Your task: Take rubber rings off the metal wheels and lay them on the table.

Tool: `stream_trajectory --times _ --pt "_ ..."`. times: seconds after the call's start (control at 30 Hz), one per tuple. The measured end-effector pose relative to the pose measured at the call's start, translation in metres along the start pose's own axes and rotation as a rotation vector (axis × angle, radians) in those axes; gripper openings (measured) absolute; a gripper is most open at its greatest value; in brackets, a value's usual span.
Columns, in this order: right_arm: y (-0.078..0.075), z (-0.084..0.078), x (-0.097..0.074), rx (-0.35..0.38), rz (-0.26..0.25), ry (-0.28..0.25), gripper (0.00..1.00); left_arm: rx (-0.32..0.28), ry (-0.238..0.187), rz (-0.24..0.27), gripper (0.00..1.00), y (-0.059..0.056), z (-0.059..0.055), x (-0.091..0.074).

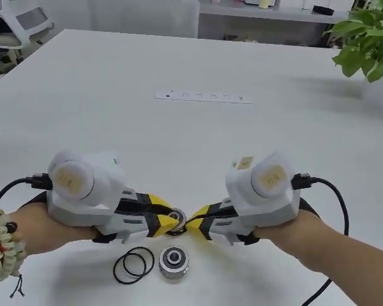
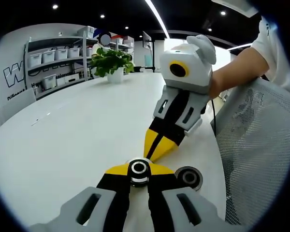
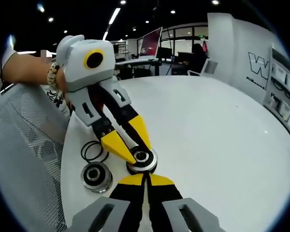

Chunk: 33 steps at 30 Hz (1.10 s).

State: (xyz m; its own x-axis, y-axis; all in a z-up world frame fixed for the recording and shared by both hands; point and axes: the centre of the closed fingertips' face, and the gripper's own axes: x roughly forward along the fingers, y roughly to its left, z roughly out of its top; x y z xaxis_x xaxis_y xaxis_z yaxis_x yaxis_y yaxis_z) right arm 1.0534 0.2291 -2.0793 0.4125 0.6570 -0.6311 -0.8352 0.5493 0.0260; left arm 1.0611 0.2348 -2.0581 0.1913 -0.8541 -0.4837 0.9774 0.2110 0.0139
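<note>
A metal wheel point(image 1: 177, 219) with a black rubber ring round it is held just above the white table point(image 1: 198, 146). My left gripper point(image 1: 172, 220) is shut on the wheel point(image 2: 138, 170), one yellow jaw on each side. My right gripper point(image 1: 193, 223) faces it, shut, with its yellow tips point(image 3: 145, 179) against the wheel's rim point(image 3: 142, 159). I cannot tell whether they pinch the ring. A second wheel point(image 1: 173, 261) stands on the table near me. Two loose black rubber rings point(image 1: 133, 263) lie overlapping beside it.
A white power strip point(image 1: 203, 96) lies flat mid-table. A green plant point(image 1: 364, 38) stands at the far right. Black cables point(image 1: 335, 197) trail from both grippers. An office chair point(image 1: 16, 25) stands beyond the table's far left corner.
</note>
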Motion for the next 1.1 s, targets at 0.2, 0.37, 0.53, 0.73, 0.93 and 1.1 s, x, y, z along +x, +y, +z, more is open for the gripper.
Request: stream_trajectory --times 0.2,0.37,0.53,0.73,0.93,1.1 --pt "-0.004 -0.001 0.000 -0.008 -0.034 0.019 0.00 -0.001 0.001 -0.001 0.07 0.000 0.000 0.000" --pt "-0.009 -0.001 -0.001 0.108 -0.056 0.034 0.00 -0.001 0.001 -0.001 0.07 0.000 0.000 0.000" --pt "-0.013 0.001 -0.004 0.304 -0.065 0.014 0.00 0.002 0.002 -0.001 0.07 0.001 0.000 0.001" --pt "-0.013 0.002 -0.009 0.535 -0.016 -0.021 0.00 0.006 0.002 -0.004 0.07 0.002 0.000 0.001" --pt "-0.012 -0.001 -0.007 0.594 -0.023 -0.016 0.00 0.013 0.002 -0.007 0.07 0.001 -0.001 0.001" --pt "-0.013 0.003 -0.010 0.612 -0.026 -0.033 0.00 0.014 0.003 -0.007 0.07 0.001 -0.001 0.001"
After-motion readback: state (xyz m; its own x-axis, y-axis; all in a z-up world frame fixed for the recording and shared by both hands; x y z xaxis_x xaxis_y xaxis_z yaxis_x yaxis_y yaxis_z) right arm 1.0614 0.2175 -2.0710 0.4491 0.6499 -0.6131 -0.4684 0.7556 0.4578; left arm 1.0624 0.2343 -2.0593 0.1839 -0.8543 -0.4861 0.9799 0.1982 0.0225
